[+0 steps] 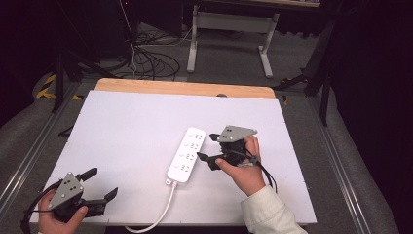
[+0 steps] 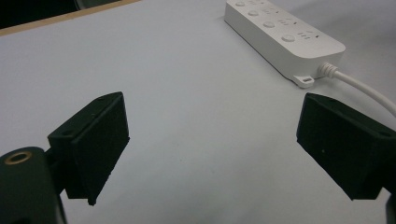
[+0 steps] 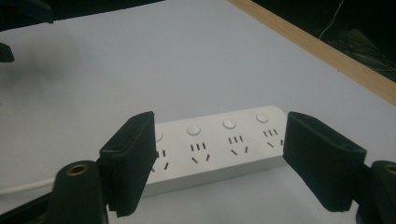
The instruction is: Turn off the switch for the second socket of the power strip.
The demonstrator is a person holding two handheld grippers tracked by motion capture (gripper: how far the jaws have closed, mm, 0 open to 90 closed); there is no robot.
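Observation:
A white power strip (image 1: pixel 186 154) with several sockets lies flat near the middle of the white table (image 1: pixel 131 126), and its white cable (image 1: pixel 160 209) runs off the near edge. My right gripper (image 1: pixel 206 147) is just right of the strip, open, with nothing between its jaws. In the right gripper view the open gripper (image 3: pixel 219 140) frames the power strip (image 3: pixel 219 144), which lies a little beyond the jaws. My left gripper (image 1: pixel 103 183) rests open at the table's near left corner. In the left gripper view this gripper (image 2: pixel 212 140) stands over bare table, with the power strip (image 2: pixel 285 37) and cable (image 2: pixel 359 86) farther off.
A wooden strip (image 1: pixel 185 87) borders the table's far edge. Beyond it, loose cables (image 1: pixel 146 61) lie on the floor beside a white desk frame (image 1: pixel 265 53). Metal rails (image 1: pixel 29 156) run along both sides of the table.

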